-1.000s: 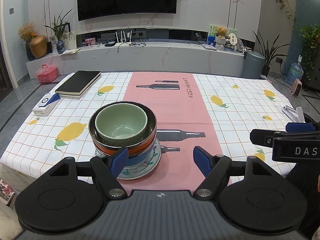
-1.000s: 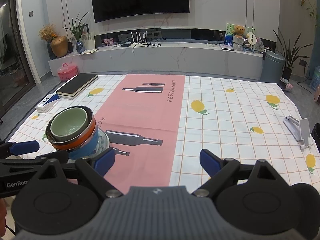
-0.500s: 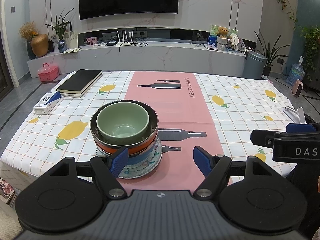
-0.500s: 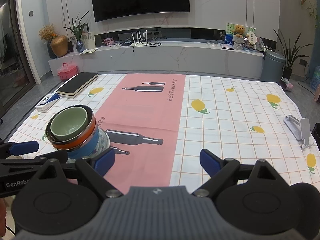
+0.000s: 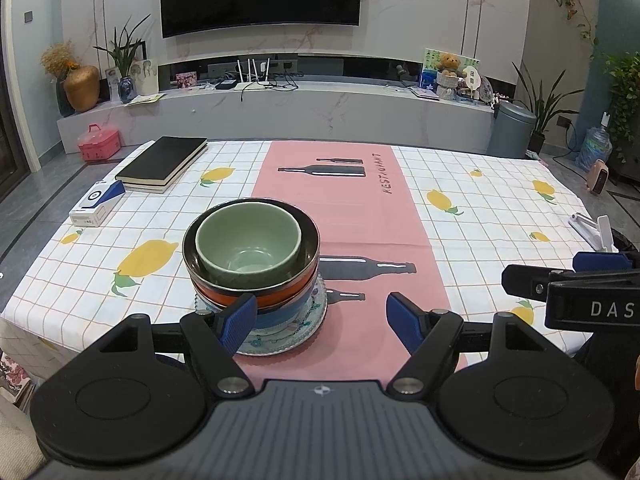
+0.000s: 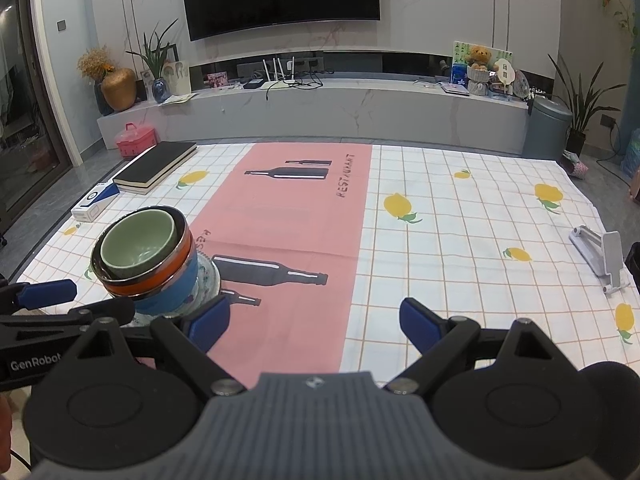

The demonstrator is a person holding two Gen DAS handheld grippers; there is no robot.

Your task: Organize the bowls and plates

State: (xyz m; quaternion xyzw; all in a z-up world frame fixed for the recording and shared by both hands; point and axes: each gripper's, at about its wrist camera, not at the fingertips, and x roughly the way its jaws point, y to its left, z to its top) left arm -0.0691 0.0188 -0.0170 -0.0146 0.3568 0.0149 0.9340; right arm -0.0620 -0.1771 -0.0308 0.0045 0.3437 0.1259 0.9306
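Left wrist view: left gripper (image 5: 320, 314) fingers wide, empty. Pale green ceramic bowl (image 5: 248, 242) nested in steel-rimmed orange bowl (image 5: 280, 294), blue bowl, patterned plate (image 5: 308, 326); largest lowest, for stability, judged.

Right wrist view: right gripper (image 6: 314, 322) wide, empty, clear of stack (image 6: 148, 264) at table's near-left.

Bowl stack (image 5: 252, 264) left — tablecloth (image 6: 460, 240) right

A table (image 5: 460, 184) under a checked lemon cloth carries a dish stack (image 5: 256, 272), black books (image 5: 164, 162), a box (image 5: 97, 203) and a white stand (image 5: 592, 228).
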